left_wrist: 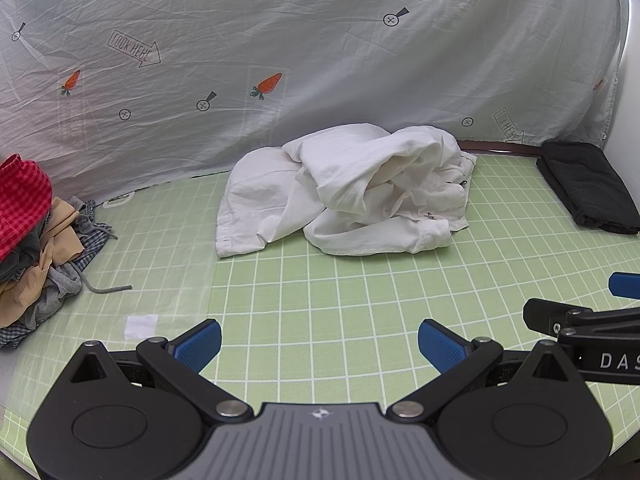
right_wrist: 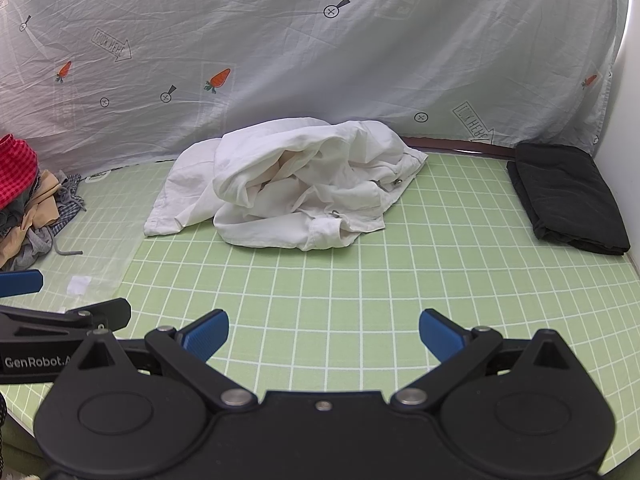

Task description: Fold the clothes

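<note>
The desk (left_wrist: 360,300) was covered by a pale green mat ruled with a white grid, and a creased grey sheet (left_wrist: 320,48) printed with carrots and "LOOK HERE" arrows hung behind it as a backdrop. A small white patch (left_wrist: 141,326) lay on the mat at lower left of the left wrist view.

A crumpled white garment (left_wrist: 348,192) sat at the centre of the frame, against the foot of the sheet; its folds hid what kind of clothing it was. A folded black garment (right_wrist: 568,200) lay at the right edge, by a white wall. The heap of unfolded clothes (left_wrist: 36,240), topped by red check fabric, was cut off by the left edge.

The left gripper (left_wrist: 319,346) hung low in the frame with its blue fingers wide apart, holding nothing, over bare mat near the white garment. The right gripper (right_wrist: 324,336) was likewise spread wide and empty, just beside the left one.
</note>
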The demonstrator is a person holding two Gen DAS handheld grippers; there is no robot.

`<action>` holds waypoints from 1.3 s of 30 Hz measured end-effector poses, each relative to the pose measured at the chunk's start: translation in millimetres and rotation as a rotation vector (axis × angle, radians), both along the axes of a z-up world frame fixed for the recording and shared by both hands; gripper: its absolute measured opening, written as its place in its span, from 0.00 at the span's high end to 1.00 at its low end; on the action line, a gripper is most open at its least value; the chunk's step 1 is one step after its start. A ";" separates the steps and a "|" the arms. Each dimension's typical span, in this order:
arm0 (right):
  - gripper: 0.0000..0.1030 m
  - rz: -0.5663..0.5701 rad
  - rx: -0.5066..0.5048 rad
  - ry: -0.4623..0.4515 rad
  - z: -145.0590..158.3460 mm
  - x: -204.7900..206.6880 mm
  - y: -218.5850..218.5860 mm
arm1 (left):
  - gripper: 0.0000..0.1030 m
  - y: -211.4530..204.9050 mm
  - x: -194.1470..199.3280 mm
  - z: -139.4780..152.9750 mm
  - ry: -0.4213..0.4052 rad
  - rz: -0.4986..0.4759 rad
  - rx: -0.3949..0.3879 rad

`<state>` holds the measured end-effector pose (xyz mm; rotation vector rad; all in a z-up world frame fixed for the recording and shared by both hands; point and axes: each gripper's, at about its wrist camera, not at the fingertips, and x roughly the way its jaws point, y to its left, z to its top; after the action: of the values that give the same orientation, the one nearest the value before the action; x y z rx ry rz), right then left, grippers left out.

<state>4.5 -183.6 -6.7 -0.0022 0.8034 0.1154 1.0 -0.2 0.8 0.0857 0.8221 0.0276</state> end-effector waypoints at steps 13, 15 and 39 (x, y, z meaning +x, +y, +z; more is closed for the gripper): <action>0.00 -0.008 0.015 -0.002 -2.0 5.5 -0.8 | 0.00 3.9 5.7 -4.6 0.019 -0.011 -0.031; 0.00 -0.015 0.022 -0.003 -3.0 8.3 -2.3 | 0.00 5.9 9.6 -5.4 0.021 -0.008 -0.033; 0.05 -0.140 -0.062 0.041 -55.6 160.7 -7.4 | 0.02 91.4 152.6 -54.4 0.155 0.133 -0.160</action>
<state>165.3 -191.0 -62.3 -0.0024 0.8455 -0.0417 153.6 91.2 -53.6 -0.1191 0.9807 0.0806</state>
